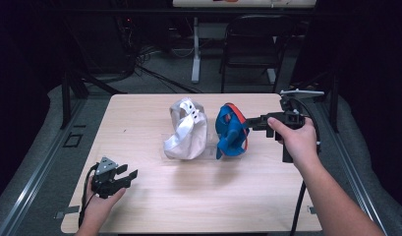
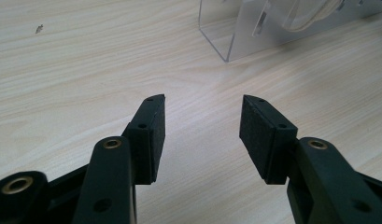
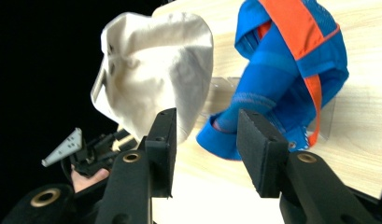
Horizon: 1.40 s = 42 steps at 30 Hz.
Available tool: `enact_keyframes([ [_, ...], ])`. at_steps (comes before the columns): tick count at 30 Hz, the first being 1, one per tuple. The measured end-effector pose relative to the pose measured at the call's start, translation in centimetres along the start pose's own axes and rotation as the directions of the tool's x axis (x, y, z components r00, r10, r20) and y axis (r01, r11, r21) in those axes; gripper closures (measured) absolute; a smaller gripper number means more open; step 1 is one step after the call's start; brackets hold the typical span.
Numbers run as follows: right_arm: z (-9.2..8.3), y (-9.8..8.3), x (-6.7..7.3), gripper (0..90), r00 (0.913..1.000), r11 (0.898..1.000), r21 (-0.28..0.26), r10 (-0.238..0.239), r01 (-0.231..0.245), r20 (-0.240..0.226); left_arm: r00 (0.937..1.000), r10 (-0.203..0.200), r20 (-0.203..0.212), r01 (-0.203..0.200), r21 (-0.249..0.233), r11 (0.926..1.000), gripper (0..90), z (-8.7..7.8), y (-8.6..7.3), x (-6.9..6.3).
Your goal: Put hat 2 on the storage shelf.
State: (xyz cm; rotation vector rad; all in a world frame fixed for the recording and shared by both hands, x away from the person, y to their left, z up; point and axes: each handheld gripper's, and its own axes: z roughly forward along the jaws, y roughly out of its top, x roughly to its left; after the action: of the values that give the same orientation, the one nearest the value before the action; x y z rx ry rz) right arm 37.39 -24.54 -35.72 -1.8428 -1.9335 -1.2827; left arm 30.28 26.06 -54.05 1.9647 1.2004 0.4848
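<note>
The blue cap [image 1: 231,132] with its orange strap stands on a clear stand [image 3: 327,122] at the middle of the desk [image 1: 198,201], right of centre, upright and resting on its brim. The white cap [image 1: 186,129] stands just beside it on its own clear stand, to the left. Both caps appear to be set in place, so the placing step looks complete for each.

The right tool [image 1: 248,122] is level with the blue cap, its tips just beside the cap's right side. In the right gripper view its jaws stand apart with nothing pressed between the pads; the blue cap lies beyond them, not gripped. This reads as a release; what is left is to draw the tool clear.

The left tool [image 1: 129,177] rests low over the near left part of the desk, well apart from both caps. Its jaws are spread wide and empty, with bare desk between the pads.
</note>
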Motion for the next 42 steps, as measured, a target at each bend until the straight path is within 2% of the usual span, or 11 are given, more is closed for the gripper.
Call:
enact_keyframes([
  [7, 0.5, -2.6, -1.3, 55.3, 0.9965, 0.998, -0.007, -0.069, 0.07, 0.045, 1.0, -0.001, 0.001, 0.001, 0.001, 1.0, 51.2, 0.1, -0.1, 0.0],
  [12, 1.1, -4.7, -2.5, 53.3, 0.994, 0.995, -0.023, -0.097, 0.098, 0.052, 1.0, 0.0, 0.003, 0.0, -0.001, 1.0, 51.2, 0.2, -0.1, -0.1],
  [17, 1.8, -7.0, -3.5, 51.8, 0.9878, 0.989, -0.036, -0.139, 0.141, 0.071, 1.0, 0.003, 0.004, -0.003, 0.002, 1.0, 51.2, 0.3, -0.1, -0.1],
  [24, 2.7, -9.5, -5.1, 51.3, 0.9871, 0.986, -0.08, -0.143, 0.148, 0.072, 1.0, 0.002, 0.004, -0.002, 0.003, 1.0, 51.2, 0.3, -0.2, -0.2],
  [29, 3.9, -11.4, -6.2, 51.1, 0.983, 0.985, -0.072, -0.151, 0.159, 0.103, 1.0, 0.003, 0.004, -0.003, 0.001, 1.0, 51.2, 0.4, -0.2, -0.3],
  [35, 4.8, -13.5, -7.6, 50.8, 0.9724, 0.973, -0.1, -0.194, 0.208, 0.13, 0.9999, 0.01, 0.006, -0.011, 0.006, 0.9999, 51.5, 0.4, -0.2, -0.3],
  [39, 5.0, -14.8, -8.3, 51.0, 0.9614, 0.962, -0.132, -0.217, 0.24, 0.169, 1.0, 0.007, 0.006, -0.008, 0.007, 0.9999, 51.5, 0.5, -0.3, -0.3],
  [40, 5.0, -15.1, -8.5, 51.1, 0.9598, 0.959, -0.14, -0.222, 0.247, 0.172, 0.9999, 0.011, 0.007, -0.011, 0.008, 0.9999, 51.5, 0.6, -0.3, -0.4],
  [42, 5.1, -15.5, -8.9, 51.3, 0.9619, 0.957, -0.155, -0.218, 0.244, 0.165, 0.9999, 0.012, 0.008, -0.012, 0.007, 0.9999, 51.6, 0.6, -0.3, -0.4],
])
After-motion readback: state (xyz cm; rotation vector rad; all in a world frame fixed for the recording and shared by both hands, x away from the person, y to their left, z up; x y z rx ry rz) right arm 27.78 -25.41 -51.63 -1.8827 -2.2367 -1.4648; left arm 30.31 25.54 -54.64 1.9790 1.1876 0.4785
